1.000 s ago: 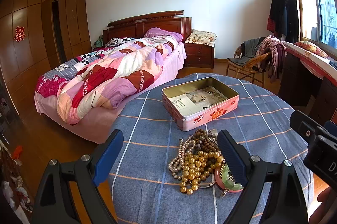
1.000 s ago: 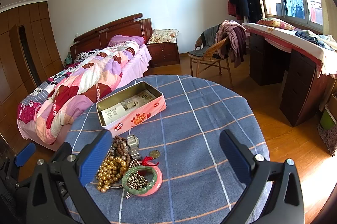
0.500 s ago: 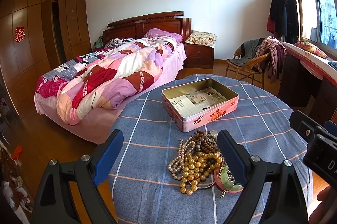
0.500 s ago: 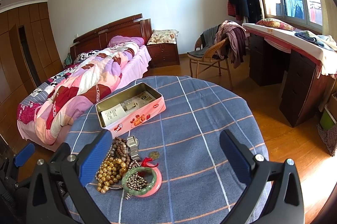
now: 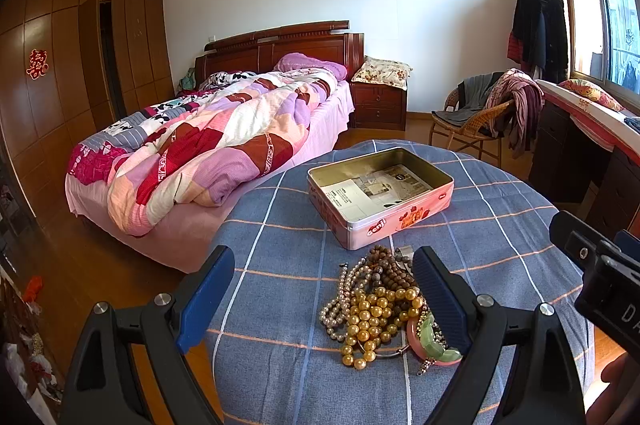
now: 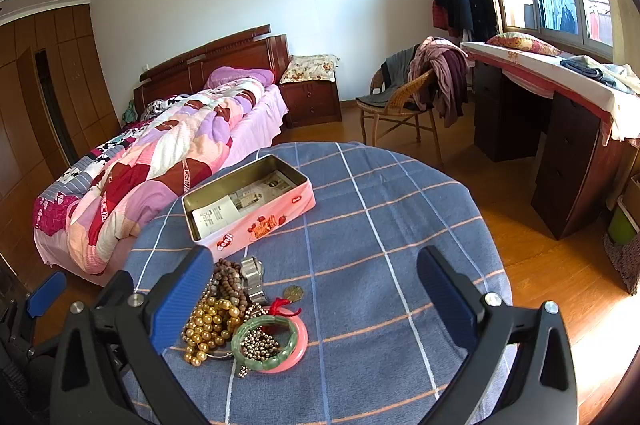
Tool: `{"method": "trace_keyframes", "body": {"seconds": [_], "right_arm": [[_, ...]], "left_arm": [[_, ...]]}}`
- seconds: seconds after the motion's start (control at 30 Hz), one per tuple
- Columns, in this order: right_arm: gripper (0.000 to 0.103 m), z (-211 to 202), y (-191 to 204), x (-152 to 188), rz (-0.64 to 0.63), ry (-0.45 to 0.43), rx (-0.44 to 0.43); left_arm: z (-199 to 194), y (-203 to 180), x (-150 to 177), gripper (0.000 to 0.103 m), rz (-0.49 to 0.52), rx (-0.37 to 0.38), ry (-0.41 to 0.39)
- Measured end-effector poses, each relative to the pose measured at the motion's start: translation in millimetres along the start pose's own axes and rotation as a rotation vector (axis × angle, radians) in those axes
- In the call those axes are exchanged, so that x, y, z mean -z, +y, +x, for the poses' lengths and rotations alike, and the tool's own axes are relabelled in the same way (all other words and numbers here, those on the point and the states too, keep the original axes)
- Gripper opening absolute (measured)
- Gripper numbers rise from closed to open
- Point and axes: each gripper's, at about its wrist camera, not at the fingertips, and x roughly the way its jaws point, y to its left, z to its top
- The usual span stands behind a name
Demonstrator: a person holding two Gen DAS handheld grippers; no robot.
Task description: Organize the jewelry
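Holding both the left claw and right claw spread wide and empty, I find nothing sorted: jewelry pile lies on the desk, near the unfilled tin.

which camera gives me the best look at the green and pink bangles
The right wrist view: the green and pink bangles lie in full sight between the open fingers of the right claw. In the left wrist view the bangles are partly hidden behind a finger of the left claw.
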Motion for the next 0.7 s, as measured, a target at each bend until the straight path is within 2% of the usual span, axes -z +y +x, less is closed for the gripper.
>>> {"method": "trace_keyframes", "body": {"seconds": [0.47,0.6,0.67,0.7], "right_arm": [[0.103,1.4,-1.6,1.3,0.003,0.008,-0.003],[0.103,12.0,-8.4,10.1,0.009,0.037,-0.032],[0.092,21.5,-15.9,20.1,0.012,0.071,-0.049],[0.079,27.0,-19.4,24.4,0.009,0.098,-0.059]], "left_arm": [[2.4,1.4,2.6,0.091,0.004,0.001,0.009],[12.4,7.7,7.9,0.091,0.005,0.02,0.043],[19.3,13.1,13.6,0.091,0.017,0.03,0.061],[22.2,15.3,16.5,0.091,0.022,0.03,0.07]]}}
